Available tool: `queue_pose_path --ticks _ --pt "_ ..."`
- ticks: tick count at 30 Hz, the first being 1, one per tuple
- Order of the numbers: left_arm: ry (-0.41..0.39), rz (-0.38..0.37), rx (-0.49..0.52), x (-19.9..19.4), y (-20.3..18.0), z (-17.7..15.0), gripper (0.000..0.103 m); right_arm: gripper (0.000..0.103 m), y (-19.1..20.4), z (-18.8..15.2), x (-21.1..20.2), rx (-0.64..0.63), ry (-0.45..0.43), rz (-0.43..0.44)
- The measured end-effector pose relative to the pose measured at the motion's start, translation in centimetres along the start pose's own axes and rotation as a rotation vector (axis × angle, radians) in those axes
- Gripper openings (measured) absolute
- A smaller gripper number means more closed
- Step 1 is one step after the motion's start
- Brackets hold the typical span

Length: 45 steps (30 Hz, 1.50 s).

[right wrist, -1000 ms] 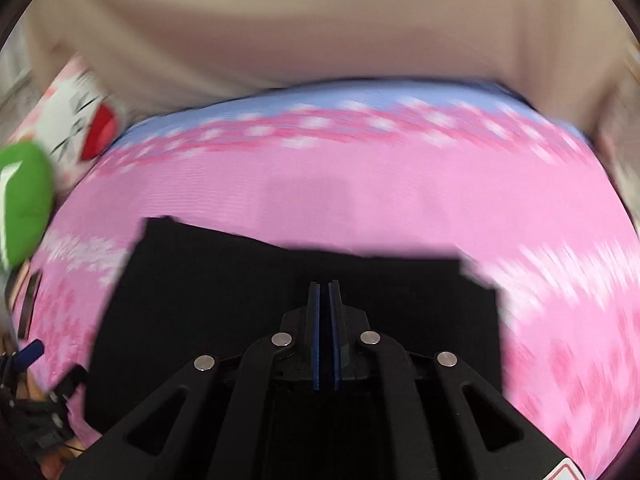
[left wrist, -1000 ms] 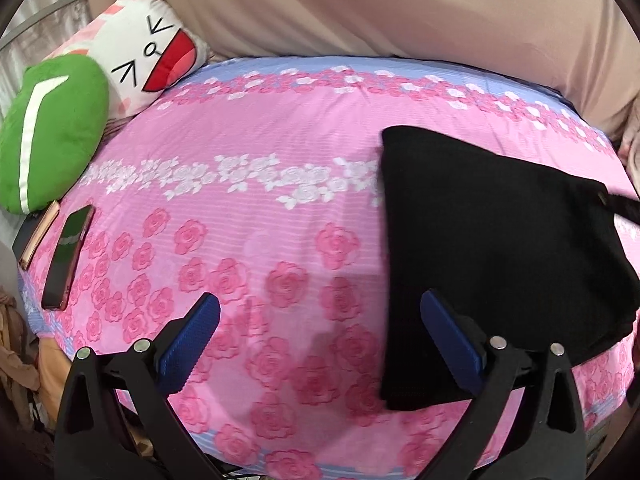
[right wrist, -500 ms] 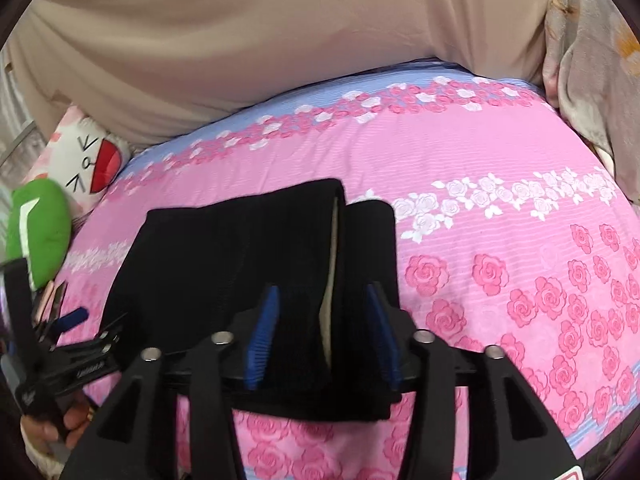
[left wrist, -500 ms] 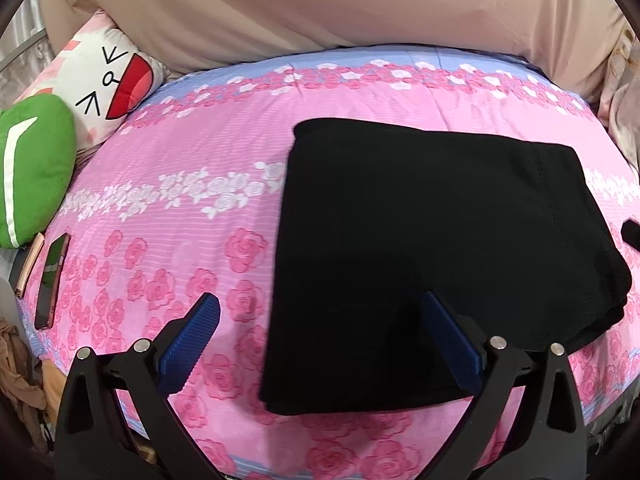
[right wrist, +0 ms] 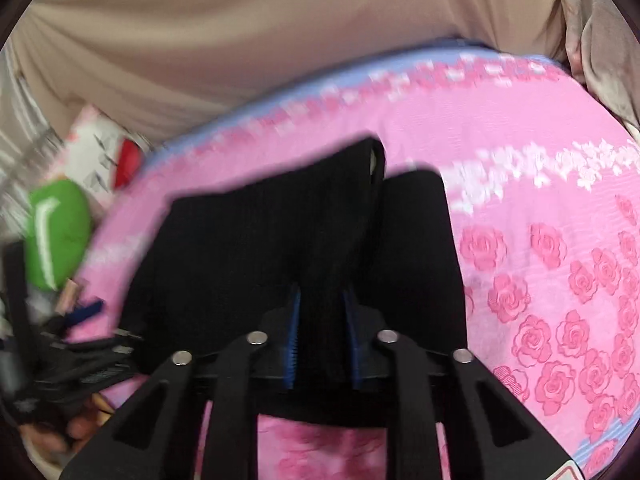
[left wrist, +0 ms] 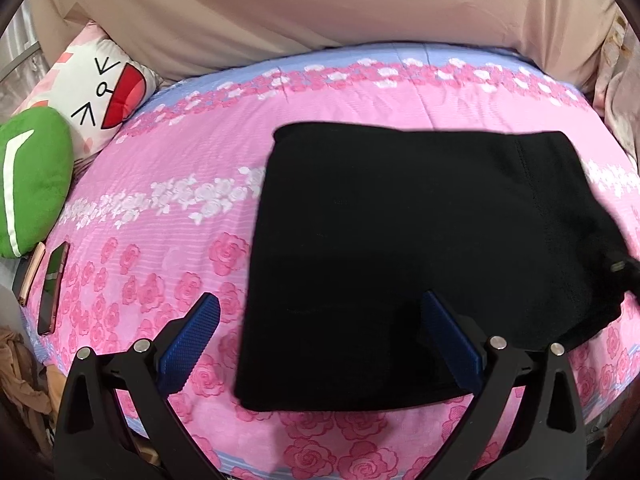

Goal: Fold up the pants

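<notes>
Pink bedspread (left wrist: 168, 216) lies bare beside folded pants (left wrist: 420, 248), apparently.

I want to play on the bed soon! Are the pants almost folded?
Nearly, it looks like. The black pants already lie as a compact folded rectangle on the pink rose bedspread. Right now the right hand-held gripper is closing its jaws on a raised fold of the fabric, while the left hand-held gripper is open, holding nothing. What is left is probably one last fold or some smoothing.
</notes>
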<state>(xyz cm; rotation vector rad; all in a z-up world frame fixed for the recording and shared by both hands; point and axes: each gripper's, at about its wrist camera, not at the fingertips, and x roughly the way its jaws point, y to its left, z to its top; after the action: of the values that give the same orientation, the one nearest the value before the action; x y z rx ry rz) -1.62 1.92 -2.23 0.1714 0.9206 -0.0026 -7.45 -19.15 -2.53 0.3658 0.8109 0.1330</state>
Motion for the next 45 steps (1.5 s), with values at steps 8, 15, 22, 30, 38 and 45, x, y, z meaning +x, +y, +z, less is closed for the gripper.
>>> queue_pose_path --ticks 8,15,22,30,38,45 --pt "0.013 -0.004 -0.012 0.9 0.3 -0.2 0.098 0.026 -3.3 -1.8 0.8 0.004 0.030 -0.115" --pt "0.000 0.008 0.004 1.2 0.0 -0.6 0.098 0.024 1.0 2.9 -2.9 -0.090 -0.078 -0.073" --pt "-0.004 0.002 0.005 1.3 0.0 -0.7 0.098 0.021 0.2 7.0 7.6 -0.120 0.093 -0.179" --pt "0.002 -0.023 0.007 1.6 0.1 -0.4 0.098 0.021 1.8 4.8 1.8 -0.075 0.017 -0.097" --pt "0.004 -0.043 -0.010 1.3 0.6 -0.5 0.098 0.020 2.1 0.9 -1.1 -0.113 0.013 -0.125" --pt "0.044 -0.210 -0.092 0.9 2.3 -1.3 0.098 0.018 -0.3 -2.3 -1.8 -0.076 0.069 -0.104"
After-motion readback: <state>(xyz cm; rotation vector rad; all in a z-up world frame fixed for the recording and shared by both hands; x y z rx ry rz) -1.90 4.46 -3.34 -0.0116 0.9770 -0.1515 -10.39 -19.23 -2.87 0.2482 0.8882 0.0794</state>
